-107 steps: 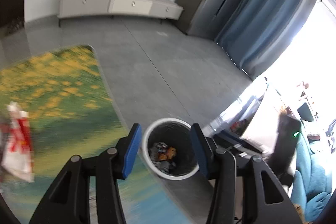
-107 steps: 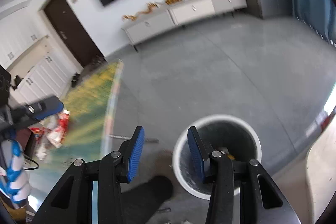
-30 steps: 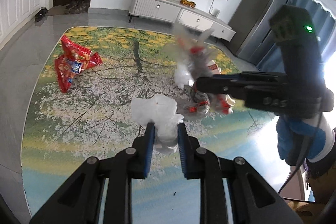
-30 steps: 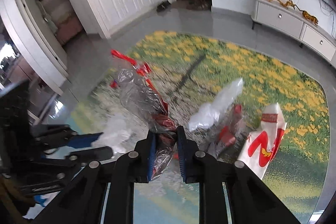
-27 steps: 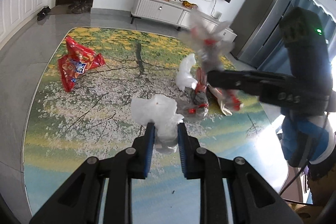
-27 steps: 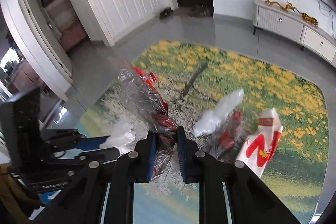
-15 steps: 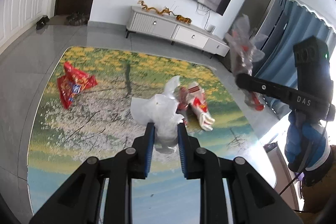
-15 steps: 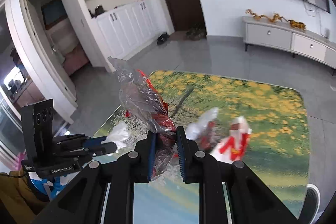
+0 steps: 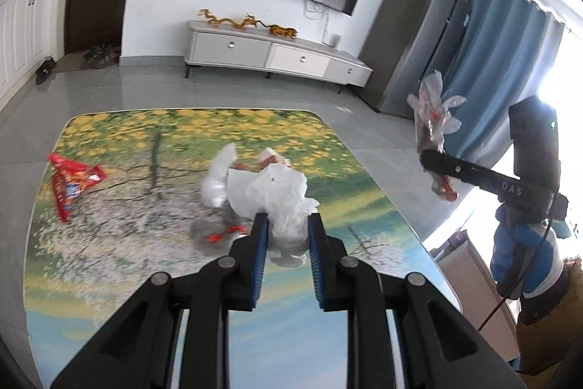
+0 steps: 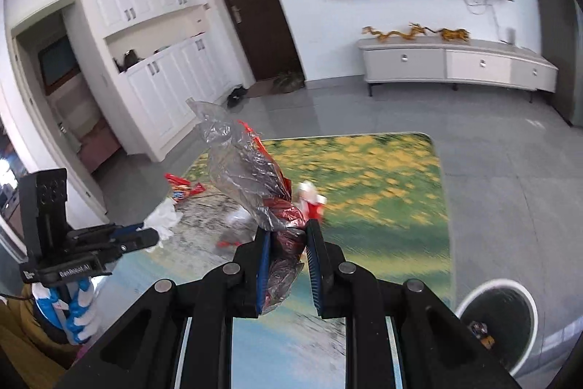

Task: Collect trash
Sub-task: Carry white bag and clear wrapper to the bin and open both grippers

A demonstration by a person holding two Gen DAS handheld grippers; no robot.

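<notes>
My left gripper (image 9: 287,228) is shut on a crumpled white plastic bag (image 9: 273,192), held above the flower-print rug (image 9: 109,243). My right gripper (image 10: 288,239) is shut on a clear and red plastic wrapper (image 10: 247,177) that sticks up from the jaws. In the left wrist view the right gripper (image 9: 433,163) shows at the right with that wrapper (image 9: 433,112). In the right wrist view the left gripper (image 10: 145,236) shows at the left with the white bag (image 10: 164,214). A white-rimmed trash bin (image 10: 499,319) with some trash inside stands on the floor at the lower right.
On the rug lie a red snack bag (image 9: 73,181), a white bag (image 9: 218,181), a red-and-white packet (image 10: 309,197) and a small clear wrapper (image 9: 218,232). A low TV cabinet (image 9: 273,55) stands by the far wall, blue curtains (image 9: 492,68) at the right. Grey tile floor surrounds the rug.
Both grippers have risen and swung with their loads held; the rug's trash has dropped lower and farther away. The trash bin has come into the right wrist view at the lower right.
</notes>
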